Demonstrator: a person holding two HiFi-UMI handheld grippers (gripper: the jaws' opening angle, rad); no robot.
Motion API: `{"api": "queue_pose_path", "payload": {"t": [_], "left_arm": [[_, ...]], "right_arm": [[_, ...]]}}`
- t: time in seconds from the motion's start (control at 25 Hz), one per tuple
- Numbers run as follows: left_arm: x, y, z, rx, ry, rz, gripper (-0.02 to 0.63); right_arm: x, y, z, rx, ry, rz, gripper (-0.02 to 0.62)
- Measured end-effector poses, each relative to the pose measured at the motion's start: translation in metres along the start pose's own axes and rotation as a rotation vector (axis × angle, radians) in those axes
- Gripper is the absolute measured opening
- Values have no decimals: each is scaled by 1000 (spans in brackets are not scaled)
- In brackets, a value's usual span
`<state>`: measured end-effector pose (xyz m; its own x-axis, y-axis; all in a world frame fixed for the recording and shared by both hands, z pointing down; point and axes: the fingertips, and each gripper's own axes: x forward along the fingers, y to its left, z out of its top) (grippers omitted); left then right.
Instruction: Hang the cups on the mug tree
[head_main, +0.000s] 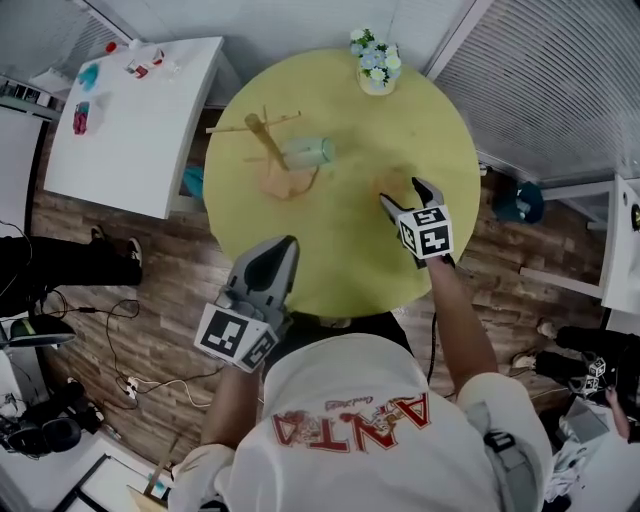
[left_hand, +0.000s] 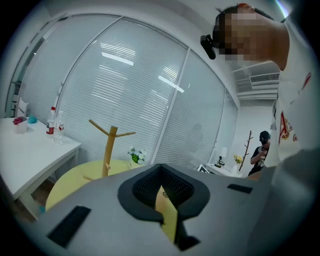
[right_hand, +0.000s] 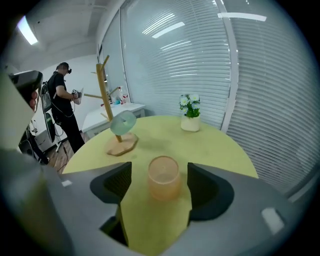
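Note:
The wooden mug tree (head_main: 265, 135) stands on the far left part of the round yellow table (head_main: 440, 130). A pale green cup (head_main: 308, 151) hangs on one of its pegs, lying sideways (right_hand: 123, 122). A translucent orange cup (right_hand: 163, 177) stands upright on the table, faint in the head view (head_main: 393, 187). My right gripper (head_main: 402, 193) is open, and the orange cup stands between its jaws (right_hand: 160, 172) without either pad pressing on it. My left gripper (head_main: 283, 248) hovers at the table's near edge, shut and empty, pointing towards the mug tree (left_hand: 111, 145).
A white pot of flowers (head_main: 376, 62) sits at the table's far edge. A white side table (head_main: 130, 110) with bottles and small items stands to the left. Another person (right_hand: 62, 100) stands in the background. Blinds line the walls behind.

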<state>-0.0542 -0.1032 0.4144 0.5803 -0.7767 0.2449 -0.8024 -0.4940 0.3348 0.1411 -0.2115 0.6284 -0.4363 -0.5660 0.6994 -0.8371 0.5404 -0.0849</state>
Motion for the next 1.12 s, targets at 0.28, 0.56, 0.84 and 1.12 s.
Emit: {"api": "queue_pose_path", "payload": {"t": [0.28,0.56,0.84,1.12], "left_arm": [[-6,12,-5,-27,8,36,8],[-7,16,-5,-33,3,43,8],[-10,15,-3,-19,-1,39,9],[-16,11,0,-20,-19,29,8]], "right_arm": [[36,-9,-17,-21,49,-22,321],[43,-12,-19,-13,59,-48,277],[37,-14,-16,38,31,-38,272],[-3,-2,33,132,-114,13,272]]}}
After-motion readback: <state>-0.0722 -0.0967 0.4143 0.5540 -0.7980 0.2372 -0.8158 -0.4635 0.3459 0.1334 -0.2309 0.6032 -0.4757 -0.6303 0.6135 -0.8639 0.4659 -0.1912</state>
